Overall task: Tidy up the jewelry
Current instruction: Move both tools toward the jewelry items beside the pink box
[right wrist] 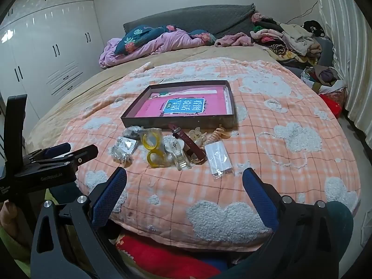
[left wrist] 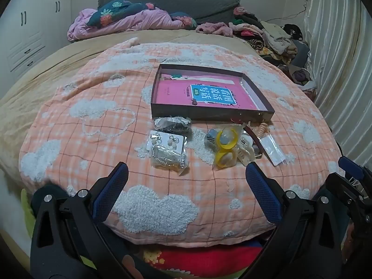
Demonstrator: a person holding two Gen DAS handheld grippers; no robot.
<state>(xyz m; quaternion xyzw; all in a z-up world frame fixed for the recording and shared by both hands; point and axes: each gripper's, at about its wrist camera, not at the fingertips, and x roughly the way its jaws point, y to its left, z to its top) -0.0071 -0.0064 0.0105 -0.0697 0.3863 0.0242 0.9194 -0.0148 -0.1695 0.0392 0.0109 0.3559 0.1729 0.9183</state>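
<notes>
Your left gripper (left wrist: 186, 176) and right gripper (right wrist: 184, 181) both gape, holding nothing; jewelry pile (right wrist: 172, 147) just this side of the tray (right wrist: 176, 122).

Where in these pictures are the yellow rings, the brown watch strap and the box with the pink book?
yellow rings (left wrist: 226, 147), left wrist view, on the joined hoops
brown watch strap (right wrist: 188, 143), right wrist view, mid strap
box (right wrist: 176, 121), right wrist view, near wall

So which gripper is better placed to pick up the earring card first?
Left. The earring card lies almost straight ahead of the open left gripper, just beyond its fingers. From the right gripper, also open, the card sits off to the left, past the yellow rings.
</notes>
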